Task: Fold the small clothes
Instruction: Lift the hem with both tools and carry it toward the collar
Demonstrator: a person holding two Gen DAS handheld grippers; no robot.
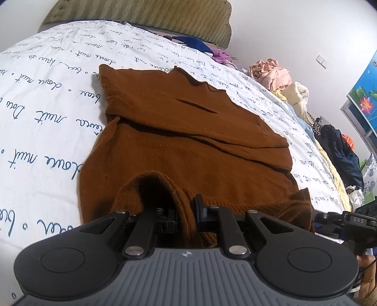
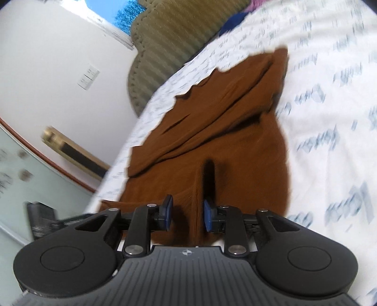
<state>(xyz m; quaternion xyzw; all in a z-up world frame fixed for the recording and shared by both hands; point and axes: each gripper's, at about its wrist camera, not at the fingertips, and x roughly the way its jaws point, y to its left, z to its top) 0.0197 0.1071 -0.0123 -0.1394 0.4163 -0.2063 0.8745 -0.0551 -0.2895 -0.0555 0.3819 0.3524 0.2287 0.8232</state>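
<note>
Left gripper (image 1: pixel 185 215) pinched tight on a fold of cloth; right gripper (image 2: pixel 187 215) tilted, jaws parted around a fold

Bedsheet (image 1: pixel 47 98): open and flat left of the brown sweater (image 1: pixel 188 131), free passage there. Far right edge: heaped clothes pile (image 1: pixel 278 75) blocks approach. Headboard (image 1: pixel 141 16) closes the far end. Wall (image 2: pixel 59 47) near the right side.

black gripper (image 2: pixel 186 215), blue pads (image 2: pixel 207 215)
</note>
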